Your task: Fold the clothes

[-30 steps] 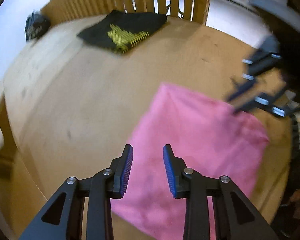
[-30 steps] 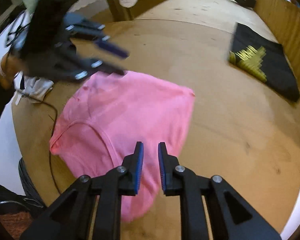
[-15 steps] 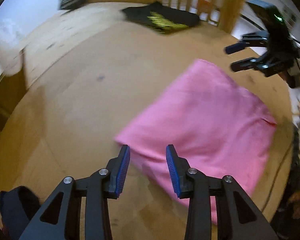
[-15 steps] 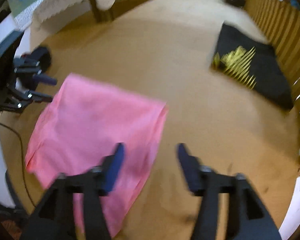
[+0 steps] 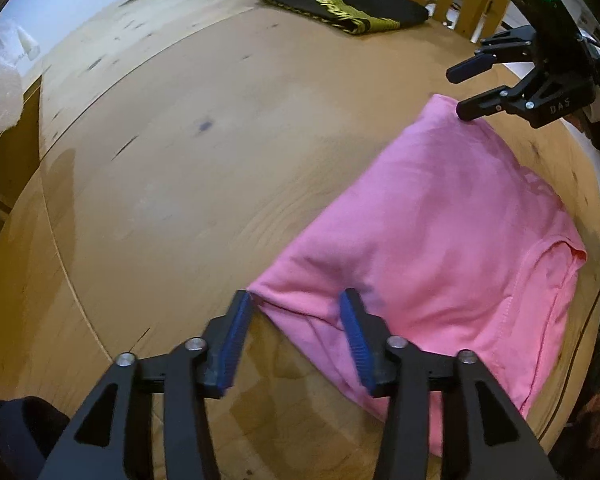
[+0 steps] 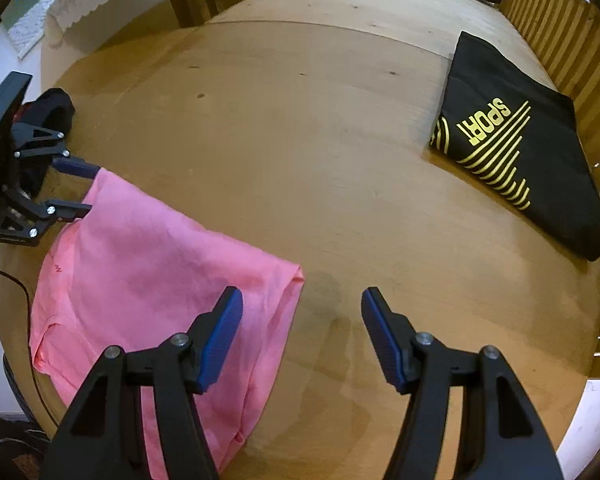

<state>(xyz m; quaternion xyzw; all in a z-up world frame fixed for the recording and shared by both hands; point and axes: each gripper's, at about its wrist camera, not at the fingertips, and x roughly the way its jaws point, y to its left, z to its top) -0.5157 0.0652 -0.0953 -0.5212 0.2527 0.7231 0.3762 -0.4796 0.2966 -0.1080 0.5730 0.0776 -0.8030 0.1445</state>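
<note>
A: Where is the shirt?

B: Folded on the table, pink. One corner lies between the spread fingers of the left gripper; that corner looks flat on the wood, not pinched.

A: And the right gripper?

B: Fingers spread wide too, holding nothing. Another corner of the shirt lies just ahead of its left finger; bare table is between the tips.

A: Anything else?

B: A folded black shirt with yellow stripes lies well ahead and right of the right fingers, by a slatted rail.
</note>
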